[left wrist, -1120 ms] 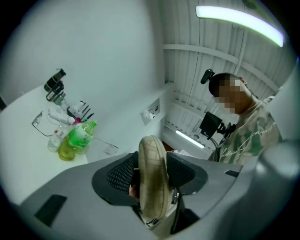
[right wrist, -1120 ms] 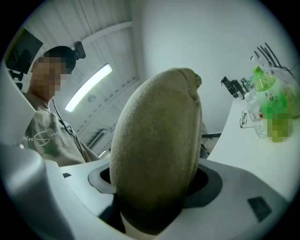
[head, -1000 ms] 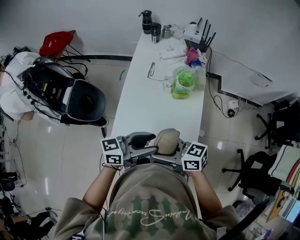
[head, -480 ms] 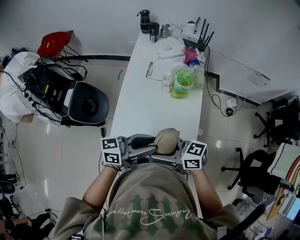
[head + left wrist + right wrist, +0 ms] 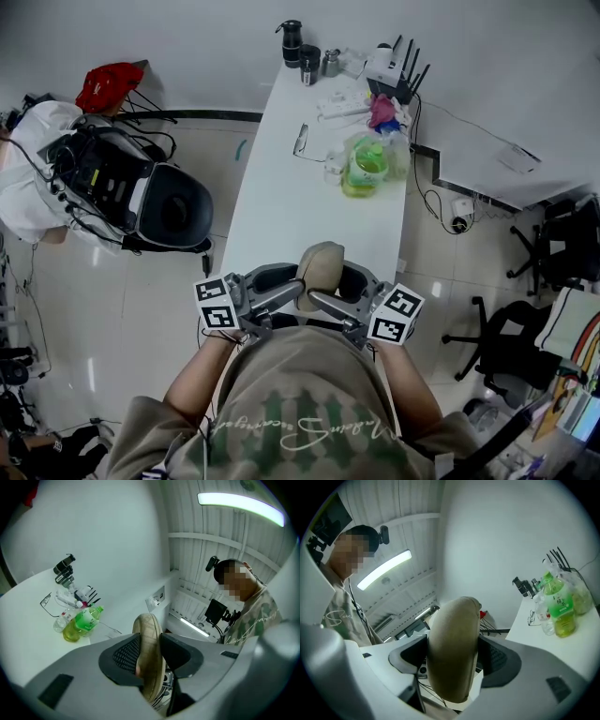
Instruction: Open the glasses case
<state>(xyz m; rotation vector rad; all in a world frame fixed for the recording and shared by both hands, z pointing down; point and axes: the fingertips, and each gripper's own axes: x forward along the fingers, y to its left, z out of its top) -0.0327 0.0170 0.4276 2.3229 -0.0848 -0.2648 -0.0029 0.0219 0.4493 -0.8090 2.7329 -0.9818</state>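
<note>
White floor tiles [image 5: 141, 309] flank a long white bench [image 5: 300, 216] in the head view, with a black chair [image 5: 173, 202] to its left. At the bench's far end stand a green bottle [image 5: 364, 167] and a pair of spectacles [image 5: 302, 141] among other small clutter. At the near end, close to the chest of the person [image 5: 300, 403], the beige glasses case [image 5: 321, 267] sits between the left tool [image 5: 289, 287] and the right tool [image 5: 336, 292]. The two tools come at it from opposite sides.

The left gripper view looks along the left tool's jaws. The case stands edge-on between them, with both dark pads pressed against its sides. These jaws have just been closing, with the case between them. The bottle and spectacles are on the bench well beyond, and the person appears at the right under a ceiling light [image 5: 239, 503].

The right gripper view shows the right tool's jaws clamped on the case's broad, rounded body, a pad touching each side. The case seems closed. The green bottle stands on the bench at the right.
</note>
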